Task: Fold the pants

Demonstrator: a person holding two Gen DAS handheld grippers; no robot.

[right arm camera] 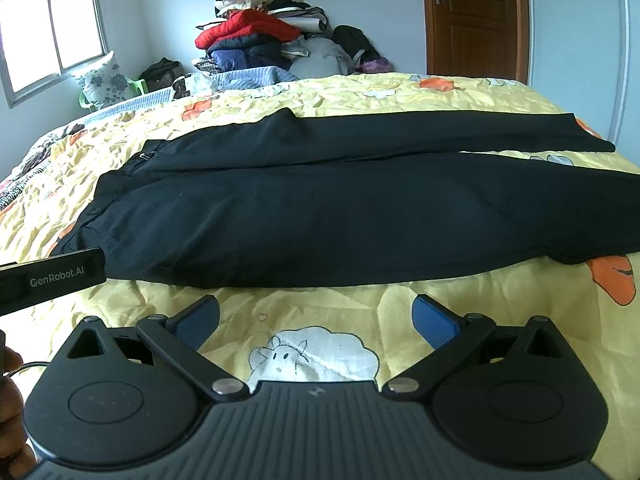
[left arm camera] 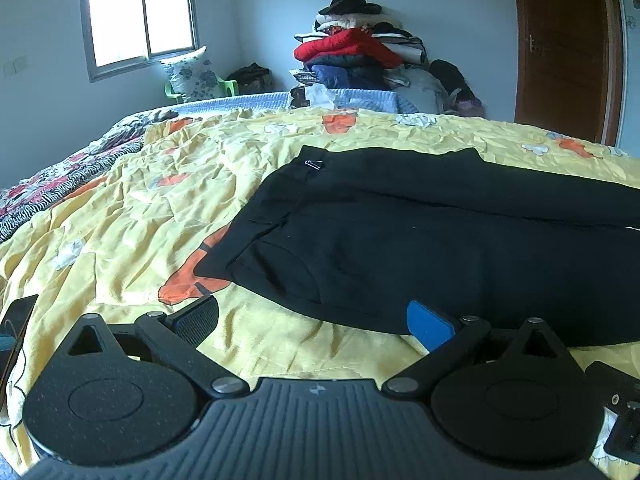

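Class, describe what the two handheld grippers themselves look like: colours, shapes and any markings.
Both match: a black ribbed body, two round black discs, and angled black links with silver pivot pins. The left gripper and the right gripper carry blue finger pads. In the right wrist view, the left gripper's side reads GenRobot.AI in white.

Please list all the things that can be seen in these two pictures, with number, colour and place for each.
pants: one, black, spread flat across the bedspread, waist to the left
bedspread: one, yellow with orange and white figures, covering the bed
clothes pile: one, mixed colours with a red piece, against the far wall
pillow: one, floral, below the window
window: one, left wall
door: one, brown, far right
left gripper: open, at the pants' near edge
right gripper: open, just short of the pants
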